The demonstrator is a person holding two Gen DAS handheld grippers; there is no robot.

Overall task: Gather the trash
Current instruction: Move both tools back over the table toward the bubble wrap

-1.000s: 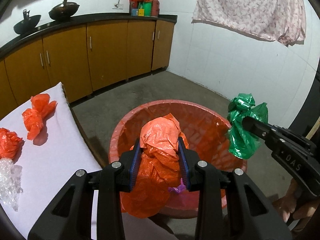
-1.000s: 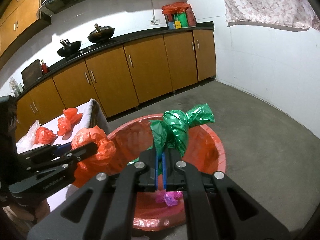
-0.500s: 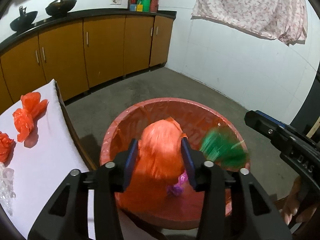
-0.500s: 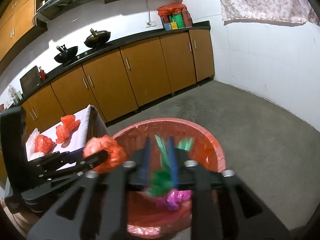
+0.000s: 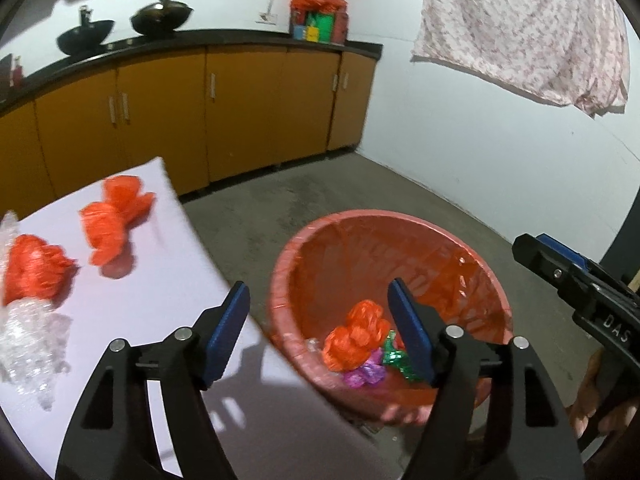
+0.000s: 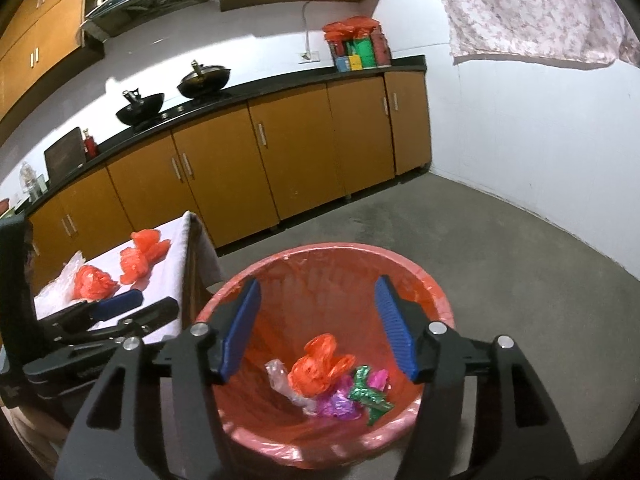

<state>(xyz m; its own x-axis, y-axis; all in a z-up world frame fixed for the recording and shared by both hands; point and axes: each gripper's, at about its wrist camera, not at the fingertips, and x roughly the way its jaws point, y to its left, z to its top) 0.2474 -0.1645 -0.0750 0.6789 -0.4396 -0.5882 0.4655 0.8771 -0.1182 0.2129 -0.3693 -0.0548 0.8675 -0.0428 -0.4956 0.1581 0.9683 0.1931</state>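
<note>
My left tongs (image 5: 318, 334) and right tongs (image 6: 318, 326) have just been opening, with nothing between them, over the red bin (image 6: 420, 276), and the orange bags (image 5: 114, 220) on the table (image 5: 168, 280) left of it lie nearer my left tongs.

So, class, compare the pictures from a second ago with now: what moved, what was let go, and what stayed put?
Both claws have just been opening. The left claw let go of the orange bag and the right claw dropped the green bag; both fell into the red bin. The orange wads on the white table stayed put.
</note>
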